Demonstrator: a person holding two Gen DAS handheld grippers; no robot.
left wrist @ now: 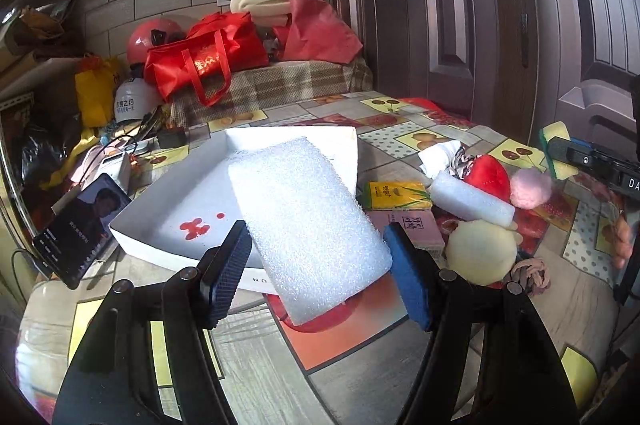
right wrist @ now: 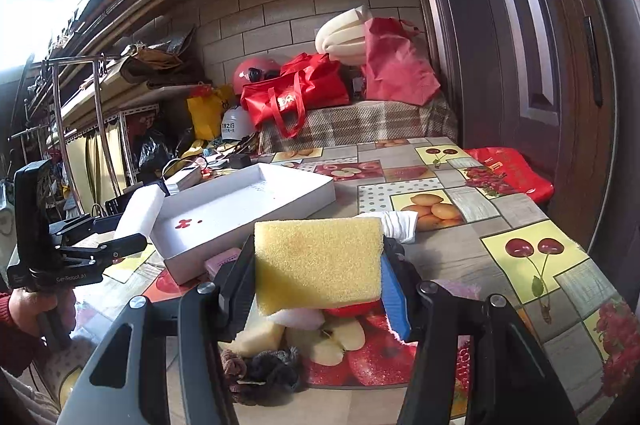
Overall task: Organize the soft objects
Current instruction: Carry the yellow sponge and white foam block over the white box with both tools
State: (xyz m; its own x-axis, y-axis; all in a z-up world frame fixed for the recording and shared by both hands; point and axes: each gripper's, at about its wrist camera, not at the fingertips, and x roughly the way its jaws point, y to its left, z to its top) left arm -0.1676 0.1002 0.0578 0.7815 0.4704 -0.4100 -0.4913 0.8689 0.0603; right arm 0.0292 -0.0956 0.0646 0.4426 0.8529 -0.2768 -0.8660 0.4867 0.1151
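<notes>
My left gripper (left wrist: 316, 265) is shut on a white foam block (left wrist: 304, 225) and holds it above the near rim of a white cardboard tray (left wrist: 168, 209). The block also shows in the right wrist view (right wrist: 138, 213), beside the tray (right wrist: 248, 209). My right gripper (right wrist: 316, 285) is shut on a yellow sponge (right wrist: 318, 261) above the table; the sponge shows at the right edge of the left wrist view (left wrist: 554, 149). Loose soft things lie on the table: a white foam roll (left wrist: 472, 201), a red plush strawberry (left wrist: 490, 177), a pink pompom (left wrist: 530, 189), a cream ball (left wrist: 480, 251).
A yellow tissue pack (left wrist: 396, 195), a pink pack (left wrist: 408, 229), a white cloth (left wrist: 438, 153) and a hair scrunchie (left wrist: 528, 273) lie on the fruit-print tablecloth (right wrist: 520, 225). A phone (left wrist: 80, 229) leans at the left. Red bags (left wrist: 204, 61) and a door (left wrist: 480, 5) stand behind.
</notes>
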